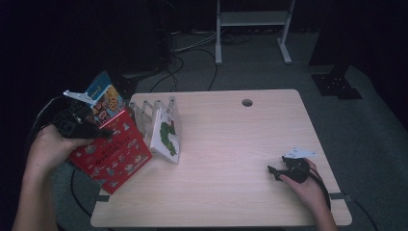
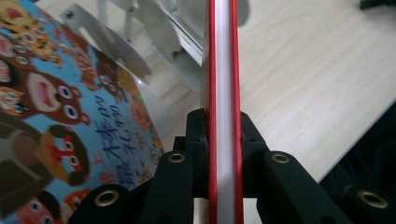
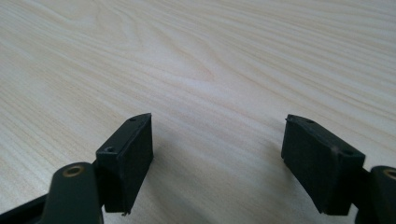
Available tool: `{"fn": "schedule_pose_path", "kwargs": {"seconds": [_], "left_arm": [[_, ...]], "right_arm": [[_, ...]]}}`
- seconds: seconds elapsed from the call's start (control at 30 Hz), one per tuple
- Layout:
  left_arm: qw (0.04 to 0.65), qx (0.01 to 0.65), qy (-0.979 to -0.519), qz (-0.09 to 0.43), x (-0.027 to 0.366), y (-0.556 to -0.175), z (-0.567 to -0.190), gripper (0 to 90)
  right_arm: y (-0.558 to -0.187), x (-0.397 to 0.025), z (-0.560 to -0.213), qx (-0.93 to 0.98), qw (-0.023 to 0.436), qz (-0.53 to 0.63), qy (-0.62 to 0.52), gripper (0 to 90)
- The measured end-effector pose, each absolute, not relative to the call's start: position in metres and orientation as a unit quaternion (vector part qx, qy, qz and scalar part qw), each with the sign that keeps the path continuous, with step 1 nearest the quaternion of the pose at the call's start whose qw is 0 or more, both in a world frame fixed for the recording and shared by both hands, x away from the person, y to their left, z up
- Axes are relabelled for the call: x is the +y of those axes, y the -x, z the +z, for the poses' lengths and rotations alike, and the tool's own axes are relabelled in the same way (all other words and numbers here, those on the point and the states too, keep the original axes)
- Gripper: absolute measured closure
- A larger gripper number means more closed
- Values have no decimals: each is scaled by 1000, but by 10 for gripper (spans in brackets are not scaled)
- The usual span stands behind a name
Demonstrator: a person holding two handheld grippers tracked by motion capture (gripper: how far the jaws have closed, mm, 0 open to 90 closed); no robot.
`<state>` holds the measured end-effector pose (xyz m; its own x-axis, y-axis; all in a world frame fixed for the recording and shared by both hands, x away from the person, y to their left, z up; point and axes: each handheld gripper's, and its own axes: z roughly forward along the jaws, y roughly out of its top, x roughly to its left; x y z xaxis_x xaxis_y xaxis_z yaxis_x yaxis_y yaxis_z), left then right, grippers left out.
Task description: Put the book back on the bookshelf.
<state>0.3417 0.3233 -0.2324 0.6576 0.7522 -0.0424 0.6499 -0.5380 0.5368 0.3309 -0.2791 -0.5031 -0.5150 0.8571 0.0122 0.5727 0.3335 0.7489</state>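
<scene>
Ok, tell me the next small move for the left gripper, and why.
Probably swing the red book toward an open slot of the clear rack: the left gripper is clamped on its edge, it hangs off the table corner, and the right gripper rests open.

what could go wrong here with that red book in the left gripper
The left gripper pinches the red book only at its edge, so it could twist or slip out. It hangs partly past the table edge and might drop to the floor. Swinging it toward the clear rack could knock the white book over.
</scene>
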Motion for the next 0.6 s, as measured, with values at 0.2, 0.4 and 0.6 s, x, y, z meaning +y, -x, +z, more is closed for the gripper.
{"fn": "schedule_pose_path", "kwargs": {"seconds": [0.2,0.4,0.6], "left_arm": [[270,431,-854,107,322,-362,-235,788],[265,446,-848,107,312,-388,-243,788],[251,468,-840,111,303,-412,-252,789]], "right_arm": [[-331,-279,-503,792,197,360,-451,240],[-331,-279,-503,792,197,360,-451,240],[-331,-279,-503,792,198,360,-451,240]]}}
